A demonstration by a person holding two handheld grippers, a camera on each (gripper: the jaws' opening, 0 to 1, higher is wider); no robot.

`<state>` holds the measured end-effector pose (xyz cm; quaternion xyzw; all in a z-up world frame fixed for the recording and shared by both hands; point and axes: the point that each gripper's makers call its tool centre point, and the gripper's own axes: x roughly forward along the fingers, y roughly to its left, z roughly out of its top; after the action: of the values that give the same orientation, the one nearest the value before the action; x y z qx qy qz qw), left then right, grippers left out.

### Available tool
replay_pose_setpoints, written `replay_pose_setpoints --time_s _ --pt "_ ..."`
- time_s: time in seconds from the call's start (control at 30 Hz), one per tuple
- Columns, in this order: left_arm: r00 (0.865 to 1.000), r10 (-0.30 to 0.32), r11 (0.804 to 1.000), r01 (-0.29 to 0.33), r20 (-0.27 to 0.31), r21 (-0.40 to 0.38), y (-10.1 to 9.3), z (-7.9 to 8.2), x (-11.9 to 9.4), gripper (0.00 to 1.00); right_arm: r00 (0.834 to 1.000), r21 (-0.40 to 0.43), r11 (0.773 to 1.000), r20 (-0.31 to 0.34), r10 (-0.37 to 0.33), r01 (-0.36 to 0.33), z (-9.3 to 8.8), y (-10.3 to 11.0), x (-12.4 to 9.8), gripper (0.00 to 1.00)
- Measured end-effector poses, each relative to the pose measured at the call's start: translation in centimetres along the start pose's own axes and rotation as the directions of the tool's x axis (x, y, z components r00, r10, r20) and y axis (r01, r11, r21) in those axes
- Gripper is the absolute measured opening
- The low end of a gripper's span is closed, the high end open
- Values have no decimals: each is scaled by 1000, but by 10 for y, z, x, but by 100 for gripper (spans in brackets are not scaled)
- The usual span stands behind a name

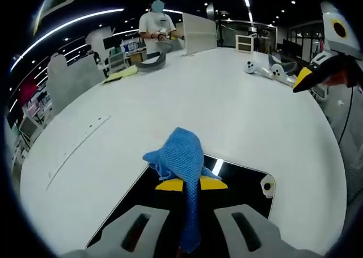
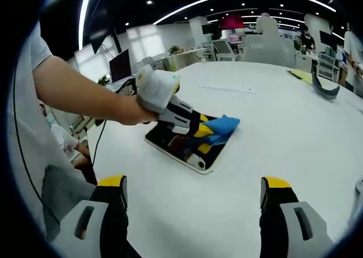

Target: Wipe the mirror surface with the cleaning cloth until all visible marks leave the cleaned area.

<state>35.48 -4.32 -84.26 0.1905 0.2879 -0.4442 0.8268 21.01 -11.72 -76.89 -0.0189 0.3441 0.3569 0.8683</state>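
the white worktop (image 1: 238, 105) takes up most of both views, broad and round-edged, with an office behind it. in the upper middle of the left gripper view a person (image 1: 156, 28) stands at the far edge beside an upright white panel (image 1: 199, 34), with a yellow sheet (image 1: 120, 74) off to the left.

the mirror (image 1: 241, 181), a dark rounded rectangle with a pale border, lies flat on the worktop in the lower centre of the left gripper view, and in the centre of the right gripper view. its dark glass reflects a ceiling light as a bright streak. i cannot make out marks on it at this size, so whether any part is already clean cannot be told.

the left claw (image 2: 207, 134) shows in the centre of the right gripper view, held by a hand (image 2: 133, 110) reaching in from the left, and it is clamped on the cleaning cloth (image 1: 180, 156). the blue cloth bunches ahead of the yellow tips and sits over the mirror; contact looks likely but is not certain.

the right claw (image 2: 193, 198) hangs above bare worktop at the bottom of its own view, jaws wide apart, holding nothing, well apart from the mirror.

judging by this, the wiping looks to be in hand rather than finished: cloth gripped and on the glass, much of the surface not yet under it.
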Motion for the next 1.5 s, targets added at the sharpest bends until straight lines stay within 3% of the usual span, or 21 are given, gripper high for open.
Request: replay_pose_setpoints --time_s 0.37,0.6,0.77,1.5 --pt "999 48 997 -48 7 -68 19 1 2 4 1000 1 1000 -8 9 -9 0 1 4 97" --pt "997 83 996 -83 -1 -39 28 1 2 4 1000 -2 1000 -16 6 -6 -2 -3 5 98" --pt "996 92 994 -93 -7 -60 36 0 1 4 1000 2 1000 -17 7 -7 -3 -4 4 98" --pt "994 113 990 -112 -1 -80 37 2 -4 4 1000 12 1000 -12 13 -12 -4 -1 6 98"
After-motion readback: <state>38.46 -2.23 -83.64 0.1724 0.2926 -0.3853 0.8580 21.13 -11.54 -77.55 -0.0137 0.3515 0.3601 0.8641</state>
